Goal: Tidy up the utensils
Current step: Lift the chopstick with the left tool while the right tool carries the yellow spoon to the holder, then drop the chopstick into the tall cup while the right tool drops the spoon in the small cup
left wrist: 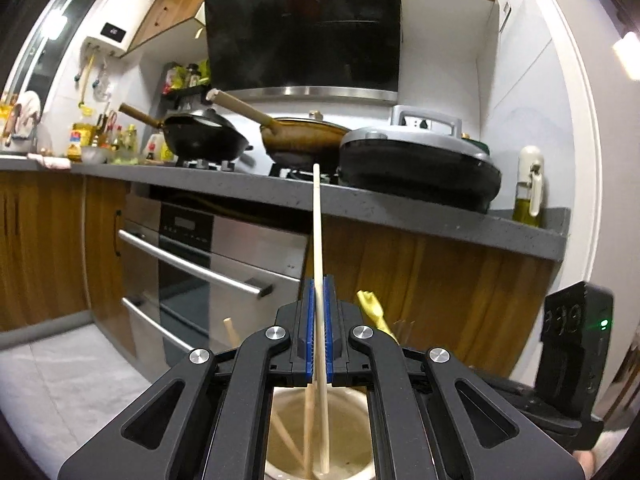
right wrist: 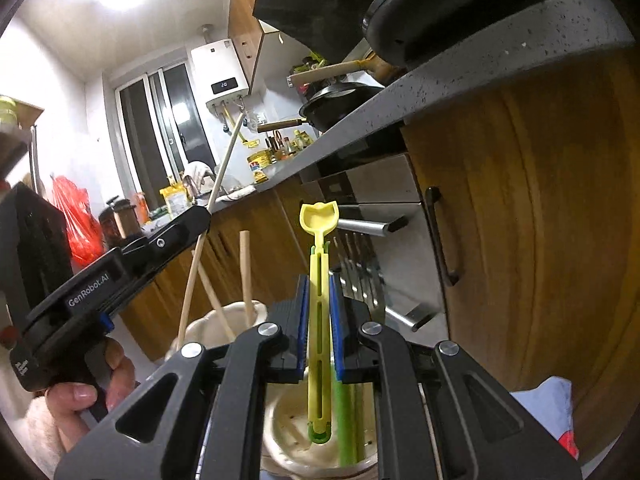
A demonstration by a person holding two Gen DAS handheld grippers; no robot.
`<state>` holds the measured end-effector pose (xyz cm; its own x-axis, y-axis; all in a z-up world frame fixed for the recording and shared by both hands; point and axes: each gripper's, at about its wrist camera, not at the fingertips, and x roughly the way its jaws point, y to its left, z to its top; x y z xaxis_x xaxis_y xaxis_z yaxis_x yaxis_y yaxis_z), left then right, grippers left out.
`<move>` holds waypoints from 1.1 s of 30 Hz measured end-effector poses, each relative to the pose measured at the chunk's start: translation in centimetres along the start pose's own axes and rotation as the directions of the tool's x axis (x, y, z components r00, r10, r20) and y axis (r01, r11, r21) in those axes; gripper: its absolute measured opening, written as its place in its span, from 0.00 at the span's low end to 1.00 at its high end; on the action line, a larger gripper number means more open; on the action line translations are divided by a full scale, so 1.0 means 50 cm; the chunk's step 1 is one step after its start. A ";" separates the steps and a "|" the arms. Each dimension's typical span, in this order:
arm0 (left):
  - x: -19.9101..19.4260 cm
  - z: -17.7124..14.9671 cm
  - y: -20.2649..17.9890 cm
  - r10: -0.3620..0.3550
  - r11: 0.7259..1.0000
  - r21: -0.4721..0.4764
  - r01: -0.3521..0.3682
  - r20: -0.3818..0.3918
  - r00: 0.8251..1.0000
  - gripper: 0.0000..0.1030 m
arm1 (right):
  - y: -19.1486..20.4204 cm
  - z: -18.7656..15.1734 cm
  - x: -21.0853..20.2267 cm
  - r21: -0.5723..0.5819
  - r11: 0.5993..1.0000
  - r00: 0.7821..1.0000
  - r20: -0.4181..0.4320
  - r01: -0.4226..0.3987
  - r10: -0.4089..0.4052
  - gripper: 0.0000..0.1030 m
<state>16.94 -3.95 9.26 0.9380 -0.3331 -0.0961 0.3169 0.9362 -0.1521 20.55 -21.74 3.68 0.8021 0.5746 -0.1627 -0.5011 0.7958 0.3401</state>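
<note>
Jaws tight on chopstick [left wrist: 318, 240] and yellow utensil [right wrist: 319, 320], above holder rim [right wrist: 224, 314].

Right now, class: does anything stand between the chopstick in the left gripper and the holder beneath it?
Nothing visible blocks it. The chopstick, clamped in the left gripper, already reaches into the holder, beside other chopsticks standing inside.

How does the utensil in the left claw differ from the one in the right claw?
The left claw grips a plain pale wooden chopstick, a thin round rod; the right claw grips a yellow plastic spoon with a slotted flat handle and a scoop end. Both stand upright, clamped mid-length over cream holders.
</note>
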 end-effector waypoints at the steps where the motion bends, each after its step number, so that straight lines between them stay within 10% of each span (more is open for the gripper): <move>1: 0.002 -0.004 0.002 0.004 1.000 0.003 -0.004 -0.005 1.000 0.05 | 0.002 -0.002 0.001 -0.013 1.000 1.000 0.002 0.006 -0.006 0.09; 33: -0.101 -0.072 0.004 0.056 0.997 0.072 -0.043 -0.185 0.981 0.05 | 0.027 -0.058 -0.092 -0.121 0.982 0.982 -0.101 0.145 -0.158 0.09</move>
<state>11.78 -2.48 6.17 0.9121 -0.2955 -0.2843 0.2855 0.9553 -0.0771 15.23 -22.75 2.21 0.8342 0.4583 -0.3066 -0.4148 0.8879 0.1986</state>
